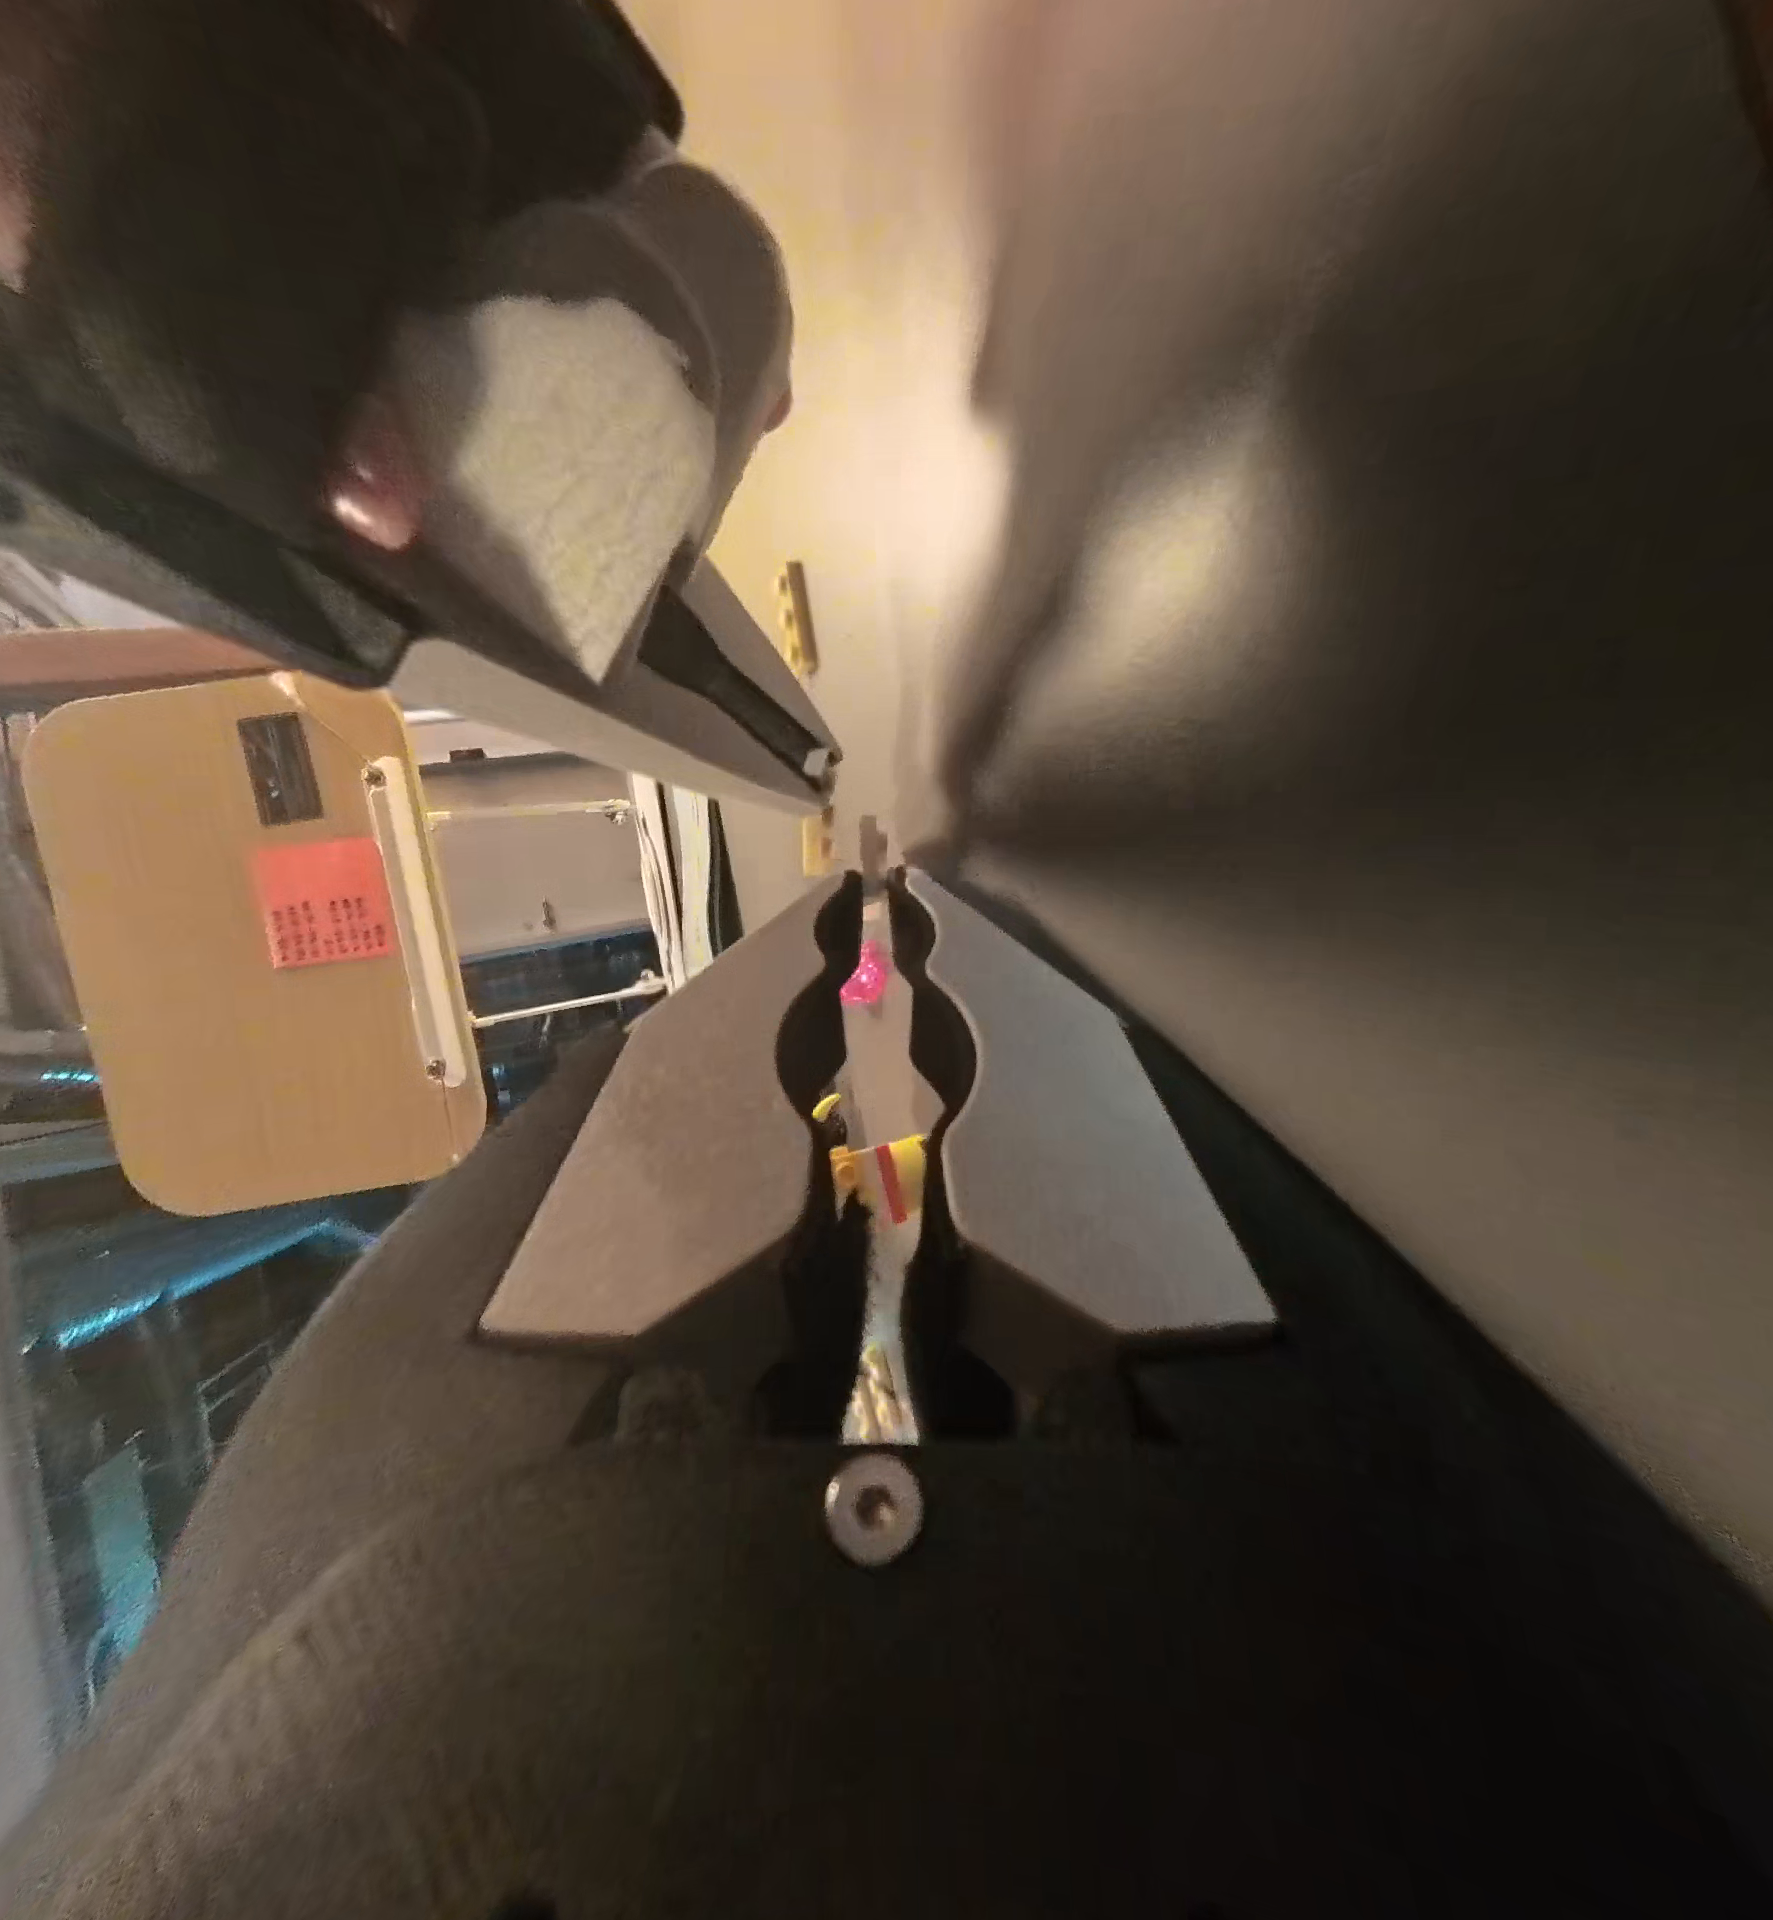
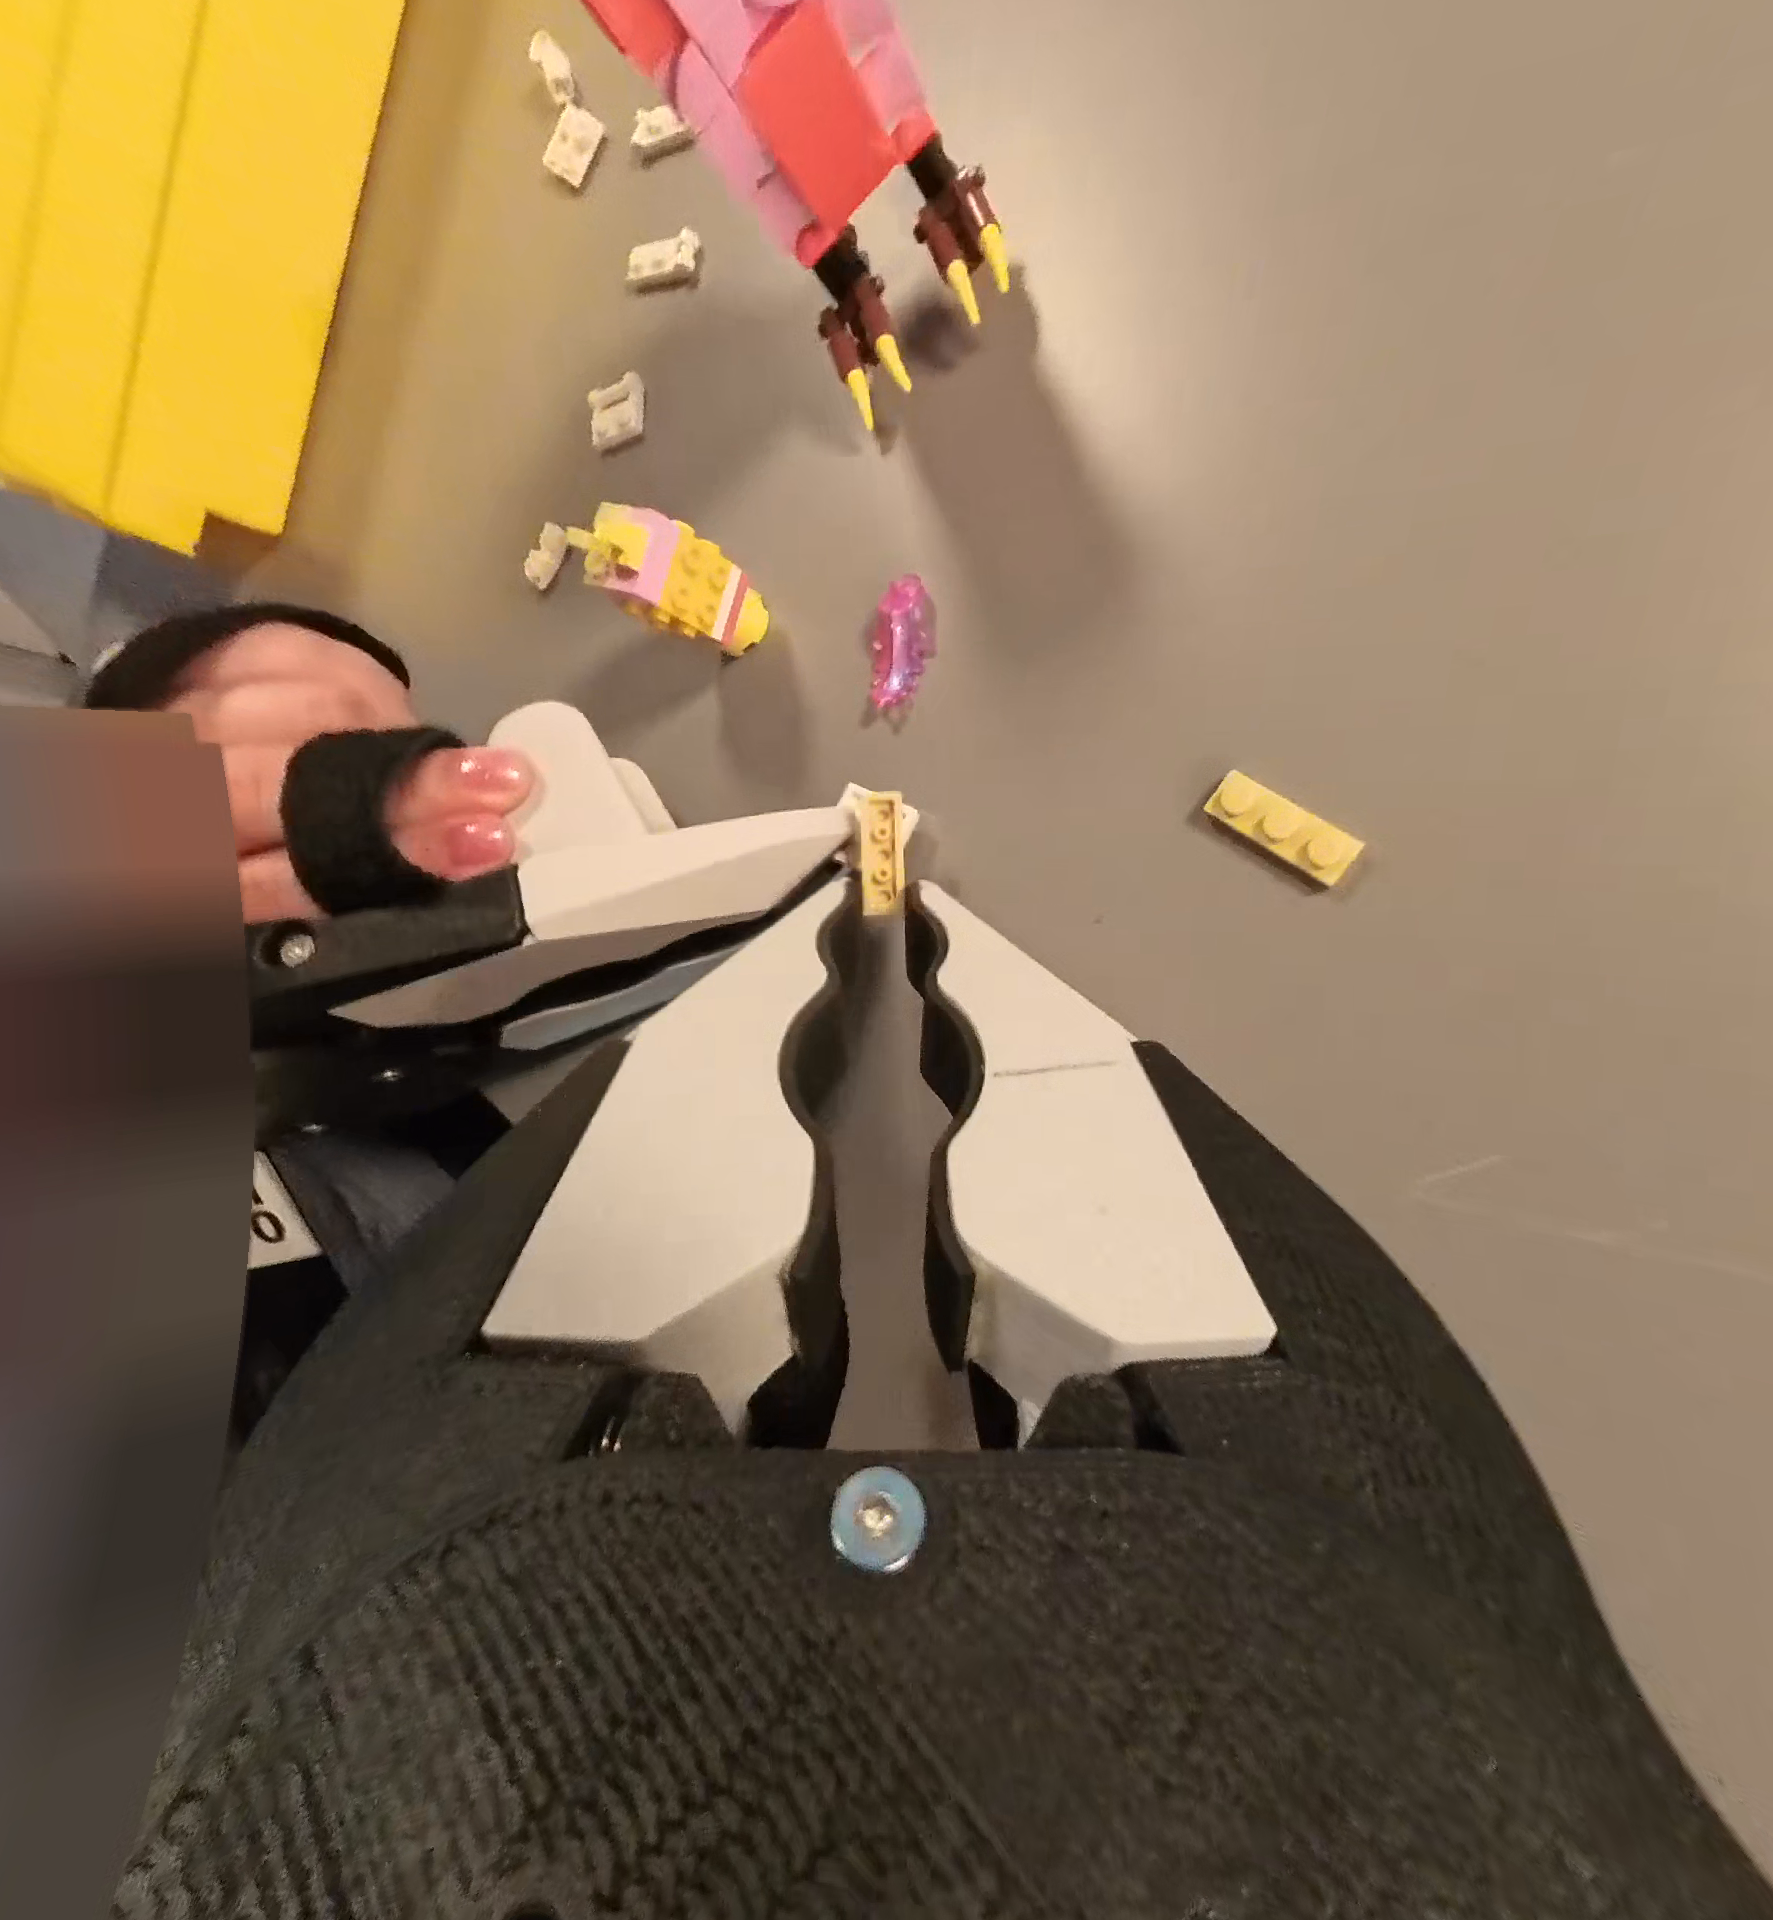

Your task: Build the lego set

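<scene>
Yellow studded plate (image 2: pixel 883 854) pinched in right fingers (image 2: pixel 939 914); left fingers (image 1: pixel 846 896) near-closed on small grey piece (image 1: pixel 870 844).

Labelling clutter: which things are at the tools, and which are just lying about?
At the tools: thin yellow plate in right tool; small white piece in left tool.
Lying about: three-stud yellow plate; translucent pink piece; yellow-pink assembly; white bits; red-pink model.

Two grippers (image 2: pixel 884 894) meet over the bench (image 2: pixel 1381 520), with one yellow plate between their tips. One more yellow plate (image 2: pixel 1285 828) lies to the right. Six small white bricks (image 2: pixel 572 145) are scattered far left. There is one pink crystal (image 2: pixel 903 639), one small yellow-and-pink model (image 2: pixel 679 577), one large red-and-pink model (image 2: pixel 809 114) and one yellow box (image 2: pixel 134 260).
</scene>
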{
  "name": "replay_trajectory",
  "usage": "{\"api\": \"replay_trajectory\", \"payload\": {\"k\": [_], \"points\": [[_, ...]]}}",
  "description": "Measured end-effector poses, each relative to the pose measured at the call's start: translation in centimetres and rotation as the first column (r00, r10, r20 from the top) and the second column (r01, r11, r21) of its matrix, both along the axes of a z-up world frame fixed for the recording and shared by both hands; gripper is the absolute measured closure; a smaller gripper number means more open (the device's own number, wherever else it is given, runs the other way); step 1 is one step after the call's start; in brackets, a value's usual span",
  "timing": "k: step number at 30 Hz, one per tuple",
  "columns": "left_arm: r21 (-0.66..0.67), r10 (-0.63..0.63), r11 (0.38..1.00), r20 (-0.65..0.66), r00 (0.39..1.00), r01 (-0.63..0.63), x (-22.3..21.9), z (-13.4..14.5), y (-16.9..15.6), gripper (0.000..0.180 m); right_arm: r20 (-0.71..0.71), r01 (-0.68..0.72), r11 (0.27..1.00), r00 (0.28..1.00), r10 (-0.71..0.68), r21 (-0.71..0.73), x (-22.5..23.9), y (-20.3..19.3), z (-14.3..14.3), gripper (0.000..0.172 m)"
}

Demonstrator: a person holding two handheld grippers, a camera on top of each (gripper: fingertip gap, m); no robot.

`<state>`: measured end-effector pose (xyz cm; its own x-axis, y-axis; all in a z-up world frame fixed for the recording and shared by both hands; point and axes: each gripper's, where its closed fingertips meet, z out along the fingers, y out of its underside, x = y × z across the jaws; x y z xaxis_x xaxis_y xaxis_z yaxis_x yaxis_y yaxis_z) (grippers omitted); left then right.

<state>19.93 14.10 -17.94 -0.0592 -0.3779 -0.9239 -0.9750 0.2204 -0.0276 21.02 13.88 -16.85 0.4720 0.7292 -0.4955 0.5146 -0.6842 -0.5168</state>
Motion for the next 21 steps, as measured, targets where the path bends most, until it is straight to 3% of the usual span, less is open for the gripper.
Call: {"api": "replay_trajectory", "payload": {"k": [9, 16, 21], "points": [[0.001, 0.027, 1.000, -0.005, 1.000, -0.027, 0.0, 0.0, 0.0, 0.177, 0.018, 0.071, 0.996, 0.997, -0.070, -0.055, -0.1, 0.0, -0.6, 0.166], [0.002, 0.024, 1.000, -0.010, 1.000, -0.024, 0.1, 0.0, 0.0, 0.177, 0.033, 0.047, 0.994, 0.998, -0.044, -0.095, -0.1, -0.7, -1.1, 0.166], [0.003, 0.012, 1.000, -0.013, 1.000, -0.012, 0.1, 0.0, -0.1, 0.177, 0.072, 0.014, 0.999, 0.997, -0.011, -0.048, 0.3, -0.4, -1.2, 0.166]]}}
